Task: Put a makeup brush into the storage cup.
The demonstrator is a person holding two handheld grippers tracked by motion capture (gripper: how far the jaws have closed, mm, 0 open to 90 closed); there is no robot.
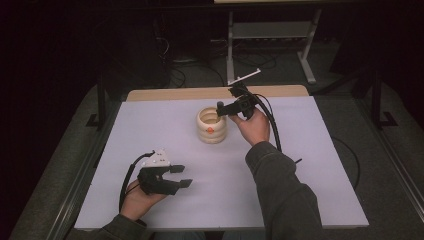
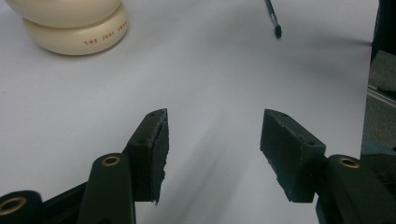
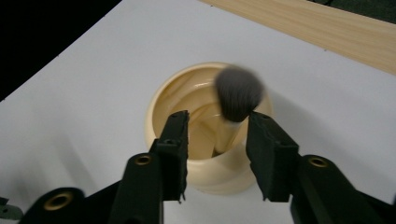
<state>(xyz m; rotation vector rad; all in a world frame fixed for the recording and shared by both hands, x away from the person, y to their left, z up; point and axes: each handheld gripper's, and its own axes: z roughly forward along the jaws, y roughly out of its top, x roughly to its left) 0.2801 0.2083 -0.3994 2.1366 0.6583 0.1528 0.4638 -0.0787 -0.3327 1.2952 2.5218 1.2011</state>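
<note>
Brush (image 3: pixel 236 105) stands handle-down in the cream cup (image 1: pixel 211 126) at table (image 1: pixel 150 130) centre-far, between the right gripper's (image 3: pixel 217 135) parted jaws; light, soft-bristled, likely tippy, best gripped by its stiff handle; left gripper (image 1: pixel 180 176) jaws apart, empty.

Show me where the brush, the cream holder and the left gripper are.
brush (image 3: pixel 238 95), right gripper view, on its dark bristle head
cream holder (image 1: pixel 211 131), high view, on its ribbed side
left gripper (image 2: pixel 212 154), left gripper view, midway between its fingertips
</note>
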